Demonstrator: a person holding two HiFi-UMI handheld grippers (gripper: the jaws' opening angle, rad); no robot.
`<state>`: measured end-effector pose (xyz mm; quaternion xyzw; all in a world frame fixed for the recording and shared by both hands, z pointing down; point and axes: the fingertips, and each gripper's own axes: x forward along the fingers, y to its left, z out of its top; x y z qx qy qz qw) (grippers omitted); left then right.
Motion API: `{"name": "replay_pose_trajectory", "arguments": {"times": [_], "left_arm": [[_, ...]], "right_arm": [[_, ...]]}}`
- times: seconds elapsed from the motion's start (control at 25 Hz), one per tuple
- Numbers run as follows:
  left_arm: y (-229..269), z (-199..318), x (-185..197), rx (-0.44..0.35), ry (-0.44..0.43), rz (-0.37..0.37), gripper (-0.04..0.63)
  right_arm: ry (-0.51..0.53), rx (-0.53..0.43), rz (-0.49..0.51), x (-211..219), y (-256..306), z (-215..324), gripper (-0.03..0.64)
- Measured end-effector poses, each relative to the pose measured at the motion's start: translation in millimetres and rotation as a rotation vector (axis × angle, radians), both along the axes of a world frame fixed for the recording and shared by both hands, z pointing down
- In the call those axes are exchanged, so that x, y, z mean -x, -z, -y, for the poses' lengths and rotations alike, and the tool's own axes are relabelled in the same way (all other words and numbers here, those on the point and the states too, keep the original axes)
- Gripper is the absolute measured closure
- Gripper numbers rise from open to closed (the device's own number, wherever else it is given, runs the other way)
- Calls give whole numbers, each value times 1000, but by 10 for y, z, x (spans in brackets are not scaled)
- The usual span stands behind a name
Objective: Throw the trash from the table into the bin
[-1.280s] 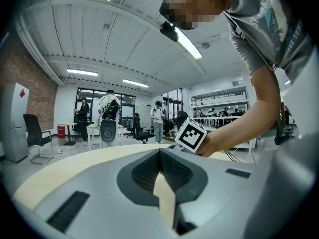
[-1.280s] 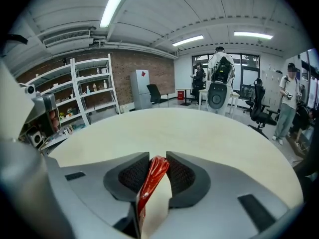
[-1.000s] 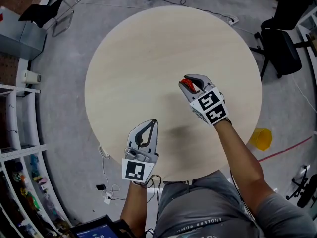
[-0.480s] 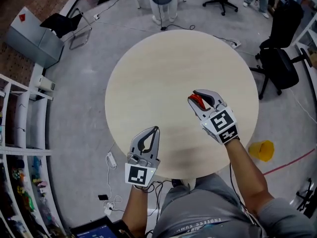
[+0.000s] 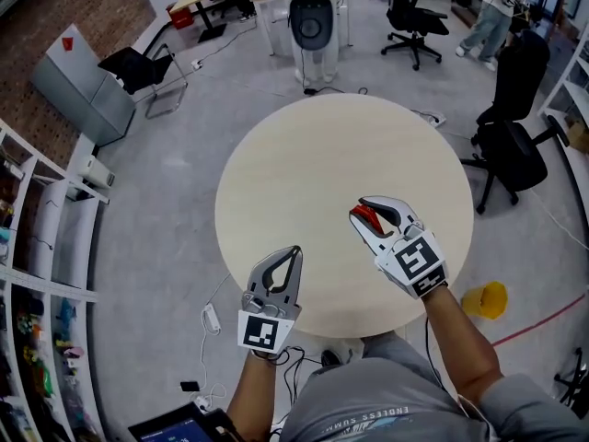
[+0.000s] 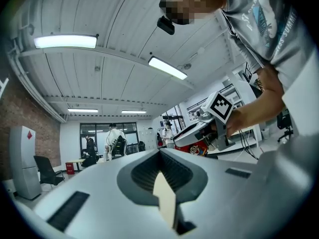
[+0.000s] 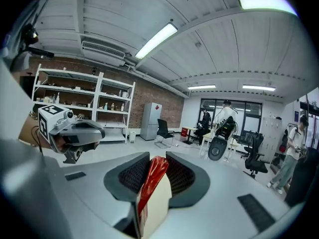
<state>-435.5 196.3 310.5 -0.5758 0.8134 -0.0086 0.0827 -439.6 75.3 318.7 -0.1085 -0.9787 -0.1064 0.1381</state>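
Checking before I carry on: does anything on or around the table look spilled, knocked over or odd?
Nothing stands out. The round pale wooden table shows no spill, and the crumpled red wrapper sits pinched between the jaws of the right gripper. The left gripper has its jaws together with nothing in them.

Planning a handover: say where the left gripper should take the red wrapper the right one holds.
I'd take the red wrapper by its top end, bare between the right gripper's tips. Come from ahead of those tips, closing on its flat faces: it stands thin and edge-on there.
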Motion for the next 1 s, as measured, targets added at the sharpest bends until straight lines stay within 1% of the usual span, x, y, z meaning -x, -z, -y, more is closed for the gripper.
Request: {"name": "replay_pose_trajectory", "arguments": {"times": [0.08,0.2,0.36,0.52,0.6,0.64,0.72,0.76,0.8,0.84,0.88,0.96,1.0], "left_arm": [[141,-137,-72,-17,-6,20,562],[316,-288,-298,-32,-17,52,563],[497,-383,-412,-57,-34,88,562],[660,-580,-623,-102,-55,99,561],[697,-665,-735,-109,-73,111,563],[704,-693,-774,-87,-86,143,563],[677,-715,-854,29,-121,275,562],[682,-717,-904,55,-135,306,563],[726,-719,-957,21,-144,280,563],[787,-723,-1009,-39,-151,231,563],[824,-724,-1057,-66,-159,212,563],[856,-712,-1129,-58,-182,230,562],[887,-697,-1161,-76,-193,218,563]], "right_arm": [[8,-11,15,-107,144,-186,506],[22,-27,45,-369,341,-430,506],[40,-53,83,-513,545,-660,506],[55,-95,120,-740,739,-983,506],[59,-114,139,-871,834,-1145,506],[65,-134,149,-920,883,-1214,506],[69,-163,164,-1019,971,-1324,506],[73,-182,169,-1079,1011,-1368,506],[74,-198,174,-1146,1047,-1405,506],[67,-201,179,-1214,1078,-1436,506],[53,-189,182,-1278,1106,-1460,506],[25,-173,185,-1380,1155,-1487,506],[18,-182,185,-1427,1176,-1489,506]]}}
